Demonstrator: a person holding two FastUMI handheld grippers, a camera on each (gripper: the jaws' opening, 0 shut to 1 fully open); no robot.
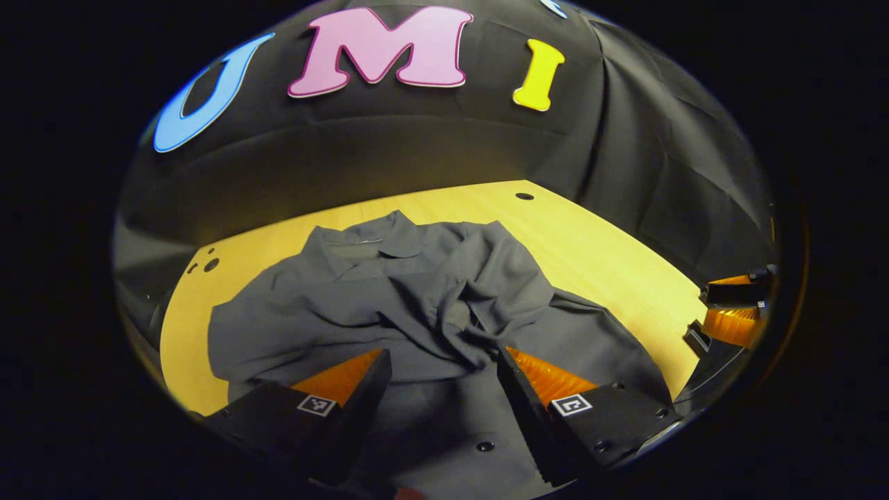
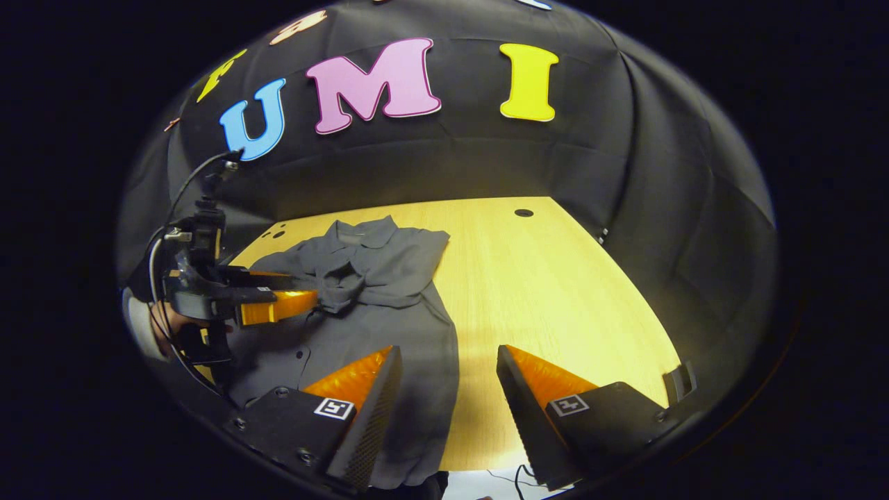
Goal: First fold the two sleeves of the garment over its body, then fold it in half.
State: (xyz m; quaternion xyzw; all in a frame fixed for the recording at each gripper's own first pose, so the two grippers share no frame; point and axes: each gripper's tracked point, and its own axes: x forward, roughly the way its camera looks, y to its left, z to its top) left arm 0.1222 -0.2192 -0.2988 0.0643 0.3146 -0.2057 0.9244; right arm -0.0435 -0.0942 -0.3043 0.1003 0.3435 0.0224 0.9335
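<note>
Shirt (image 2: 378, 285) flat on table (image 2: 555, 292)

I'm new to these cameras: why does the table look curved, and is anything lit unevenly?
Left gripper view: fisheye bends the table edge, and the shirt is dim. Right gripper view: same bowing; the table is brightly lit, with darkness toward the edges.

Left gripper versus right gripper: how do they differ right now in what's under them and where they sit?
The left gripper hangs over the grey shirt's bunched middle, cloth beneath both fingers; the right gripper hangs at the shirt's side edge, one finger over cloth, the other over bare table. The left sits farther in over the garment; the right sits off to its side. Both stand open, gripping nothing.
</note>
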